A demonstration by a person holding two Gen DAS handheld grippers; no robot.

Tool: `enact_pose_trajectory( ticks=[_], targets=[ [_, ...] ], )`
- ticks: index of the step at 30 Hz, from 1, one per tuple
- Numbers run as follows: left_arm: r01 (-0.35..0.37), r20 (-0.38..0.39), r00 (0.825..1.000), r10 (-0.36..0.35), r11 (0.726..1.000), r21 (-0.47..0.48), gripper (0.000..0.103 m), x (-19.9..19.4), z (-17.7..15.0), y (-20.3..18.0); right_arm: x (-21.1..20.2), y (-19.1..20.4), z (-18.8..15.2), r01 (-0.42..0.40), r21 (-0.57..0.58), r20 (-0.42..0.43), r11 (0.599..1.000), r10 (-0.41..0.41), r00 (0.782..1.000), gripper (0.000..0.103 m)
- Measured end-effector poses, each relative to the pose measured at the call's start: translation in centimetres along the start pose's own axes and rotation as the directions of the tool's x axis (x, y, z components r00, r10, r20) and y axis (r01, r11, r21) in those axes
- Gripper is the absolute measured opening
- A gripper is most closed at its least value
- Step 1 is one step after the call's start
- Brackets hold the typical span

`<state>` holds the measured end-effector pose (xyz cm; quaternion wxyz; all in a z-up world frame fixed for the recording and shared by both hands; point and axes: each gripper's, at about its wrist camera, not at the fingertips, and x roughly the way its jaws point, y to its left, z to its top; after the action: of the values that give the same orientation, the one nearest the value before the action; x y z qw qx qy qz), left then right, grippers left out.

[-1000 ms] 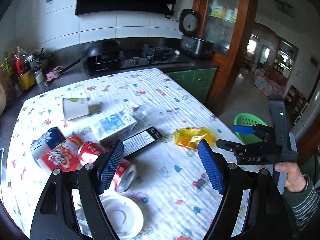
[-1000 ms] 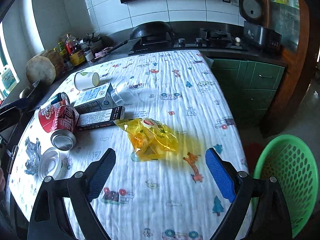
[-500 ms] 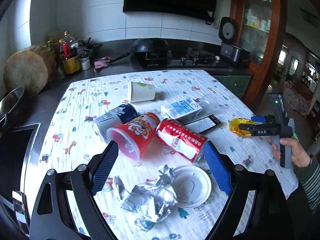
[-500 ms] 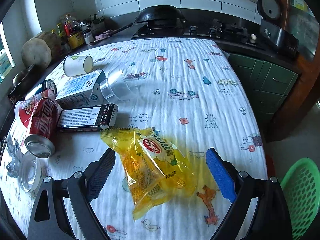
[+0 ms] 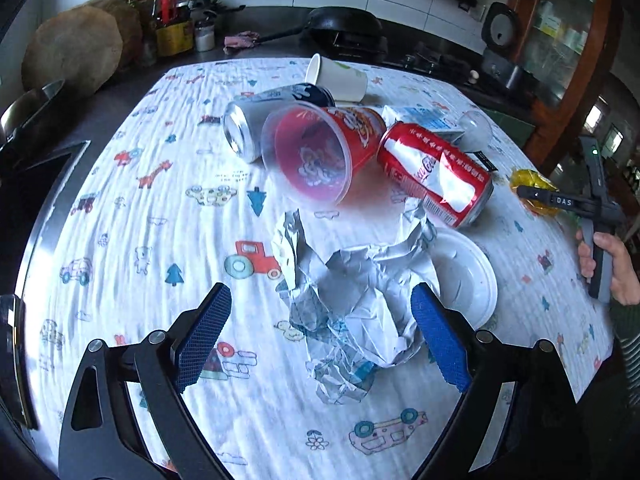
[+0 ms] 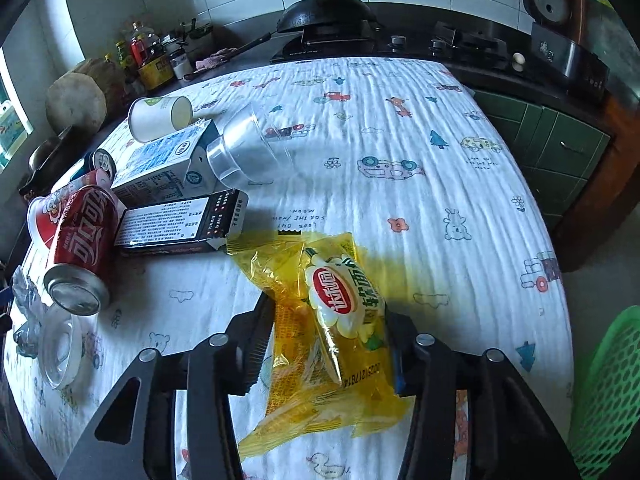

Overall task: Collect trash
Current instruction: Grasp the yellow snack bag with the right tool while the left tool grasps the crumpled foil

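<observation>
My right gripper (image 6: 328, 344) is shut on a yellow snack wrapper (image 6: 332, 320) that lies on the patterned tablecloth (image 6: 400, 152). It also shows in the left wrist view (image 5: 534, 190), pinched at the right table edge. My left gripper (image 5: 320, 336) is open, its blue pads either side of a crumpled foil wrapper (image 5: 352, 292). Beyond it lie a white lid (image 5: 466, 276), a red cola can (image 5: 436, 172), a red plastic cup (image 5: 316, 152) and a silver can (image 5: 244, 128).
A milk carton (image 6: 168, 164), clear cup (image 6: 244, 148), paper cup (image 6: 160, 118) and dark box (image 6: 180, 224) lie at the table's left. A green basket (image 6: 608, 392) stands off the right edge. Stove, wok and bottles line the counter behind.
My right gripper moved forward and closed on the yellow wrapper. My left gripper swung left and down over the crumpled foil, still open.
</observation>
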<state>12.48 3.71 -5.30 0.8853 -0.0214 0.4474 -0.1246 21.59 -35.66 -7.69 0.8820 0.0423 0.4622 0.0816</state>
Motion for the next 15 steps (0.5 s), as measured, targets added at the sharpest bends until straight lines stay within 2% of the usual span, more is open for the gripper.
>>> enact_pose_trajectory(
  ticks=[3, 5, 6, 7, 11, 14, 15],
  targets=[
    [0.048, -0.031, 0.998, -0.048, 0.999, -0.004, 0.077, 1.2, -0.4, -0.1, -1.1, 0.2, -0.6, 0.005, 0.011, 0.020, 1.000, -0.006, 1.000, 0.035],
    [0.076, -0.048, 0.996, -0.077, 0.997, -0.011, 0.065, 2.0, -0.6, -0.1, -2.1, 0.2, -1.0, 0.001, 0.017, 0.036, 1.000, -0.002, 0.999, 0.034],
    [0.094, -0.055, 0.994, -0.095, 0.995, -0.014, 0.056, 2.3, -0.7, -0.3, -2.6, 0.3, -1.2, 0.004, 0.018, 0.044, 1.000, -0.005, 0.999, 0.033],
    [0.106, -0.056, 0.993, -0.107, 0.994, -0.015, 0.053, 2.5, -0.8, -0.4, -3.2, 0.2, -1.4, 0.007, 0.019, 0.052, 1.000, -0.008, 0.999, 0.033],
    [0.090, -0.021, 0.996, -0.089, 0.996, 0.016, 0.044, 2.0, -1.2, -1.1, -5.6, -0.3, -2.6, 0.035, 0.033, 0.077, 0.999, -0.037, 0.996, 0.033],
    [0.123, 0.001, 0.992, -0.123, 0.992, -0.002, 0.031, 0.7, -1.0, -1.0, -7.7, -1.5, -3.6, 0.065, 0.053, 0.103, 0.996, -0.070, 0.992, 0.033],
    [0.133, 0.009, 0.991, -0.133, 0.991, 0.003, 0.024, 0.2, -0.9, -1.2, -8.3, -2.1, -3.9, 0.076, 0.064, 0.109, 0.995, -0.083, 0.991, 0.033]
  ],
)
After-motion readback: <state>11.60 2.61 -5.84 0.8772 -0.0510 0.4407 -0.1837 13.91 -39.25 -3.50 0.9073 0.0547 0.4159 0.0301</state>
